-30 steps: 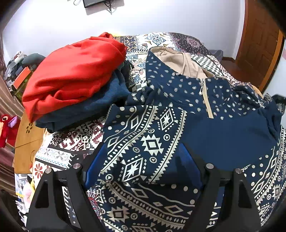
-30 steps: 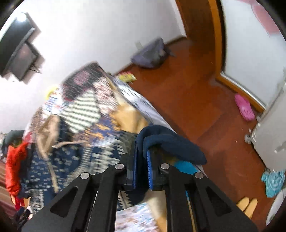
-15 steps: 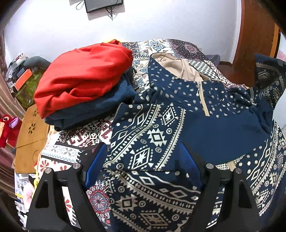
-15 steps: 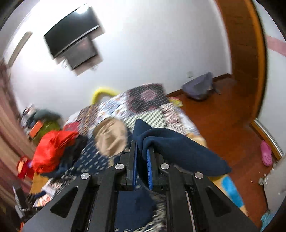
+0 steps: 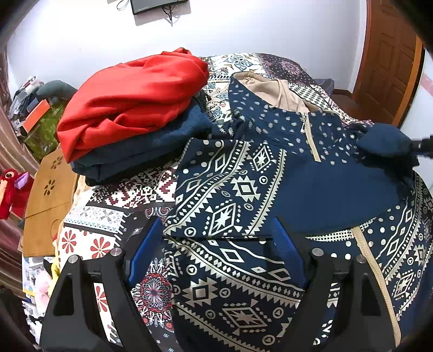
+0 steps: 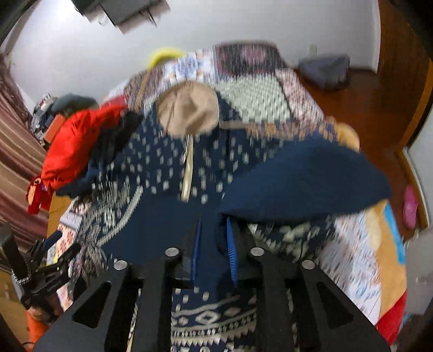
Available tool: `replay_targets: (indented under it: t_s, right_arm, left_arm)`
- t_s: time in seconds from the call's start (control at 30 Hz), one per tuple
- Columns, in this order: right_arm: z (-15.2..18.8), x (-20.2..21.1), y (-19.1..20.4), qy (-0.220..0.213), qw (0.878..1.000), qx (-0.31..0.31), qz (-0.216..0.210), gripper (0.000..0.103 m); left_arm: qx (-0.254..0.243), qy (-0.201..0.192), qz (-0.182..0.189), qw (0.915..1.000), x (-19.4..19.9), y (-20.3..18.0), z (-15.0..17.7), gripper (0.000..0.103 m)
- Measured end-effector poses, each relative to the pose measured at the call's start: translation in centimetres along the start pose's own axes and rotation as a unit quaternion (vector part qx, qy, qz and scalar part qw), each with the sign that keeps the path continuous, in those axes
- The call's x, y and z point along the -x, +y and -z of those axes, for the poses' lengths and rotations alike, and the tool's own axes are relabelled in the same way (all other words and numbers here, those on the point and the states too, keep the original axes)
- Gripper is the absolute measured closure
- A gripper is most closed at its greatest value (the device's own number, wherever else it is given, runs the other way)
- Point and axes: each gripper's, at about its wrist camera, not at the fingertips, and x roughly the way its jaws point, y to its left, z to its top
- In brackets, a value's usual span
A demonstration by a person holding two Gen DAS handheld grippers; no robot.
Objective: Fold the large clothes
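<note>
Lying face up across the bed (image 5: 113, 216), the navy patterned hoodie (image 5: 319, 140) had its tan-lined hood (image 6: 189, 111) toward the far wall and its zip running down the middle. One sleeve (image 5: 230, 186) was already folded across the chest, its printed bands lying flat on the plain navy panel. The other sleeve's cuff (image 6: 303, 178) was pinched in the right gripper (image 6: 213, 243), whose blue pads (image 6: 231, 251) stood close together on a fold of the dark fabric, which draped out to the right of them. That cuff hung raised over the hoodie's right side, most likely so it could be carried inward to lie over the first sleeve. The right view was blurred, so fine detail there was hard to read.

The left gripper (image 5: 216, 257) hovered low over the hoodie's lower front with its fingers spread wide and nothing between them. It seemed placed there to be ready to pin or smooth the folded sleeve, though it did not appear to press on anything.

Beside the hoodie, to its left, a red garment (image 5: 130, 97) sat on top of a dark blue one (image 5: 140, 146), both bunched in a loose pile on the bed. Beyond lay a white wall (image 5: 243, 24) and a wooden door (image 5: 387, 62).
</note>
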Motion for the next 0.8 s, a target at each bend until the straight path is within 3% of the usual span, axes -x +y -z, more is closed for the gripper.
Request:
replay_targets:
  t_s: [0.13,0.27,0.33,0.37,0.4,0.47,0.53,0.8]
  right_arm:
    - [0.9,0.9,0.4,0.008,1.0,0.017,0.008,0.08]
    - [1.1,3.4,0.2,-0.021,0.999,0.025,0.007,0.079]
    - [1.0,4.7,-0.5,-0.045,0.999,0.018,0.019,0.074]
    - [0.8,5.4,-1.0,-0.058,0.998,0.01,0.028,0.065]
    - [0.6,6.0,-1.8,-0.072,0.997,-0.001,0.037,0.055]
    - [0.4,6.8,-3.3,-0.099,0.993,-0.029,0.053,0.046]
    - [0.1,7.1,-5.5,-0.109,0.99,-0.067,0.055,0.045]
    - [0.0,4.1,-13.4,-0.085,0.973,-0.212,0.024,0.045]
  left_arm:
    - [-0.008,0.001,0.002,1.0,-0.1,-0.7,0.0,0.021]
    - [-0.014,0.003,0.005,0.9999,-0.4,-1.5,-0.2,0.021]
    - [-0.016,0.003,0.007,0.9998,-0.5,-2.0,-0.4,0.021]
    - [-0.018,0.003,0.008,0.9998,-0.5,-2.2,-0.5,0.021]
    - [-0.019,0.003,0.009,0.9998,-0.6,-2.5,-0.6,0.021]
    - [-0.022,0.002,0.013,0.9997,-0.6,-3.0,-0.9,0.021]
    - [-0.027,-0.001,0.016,0.9995,-0.5,-3.7,-1.1,0.021]
    - [-0.041,0.003,0.018,0.999,-1.3,-5.6,-1.7,0.021]
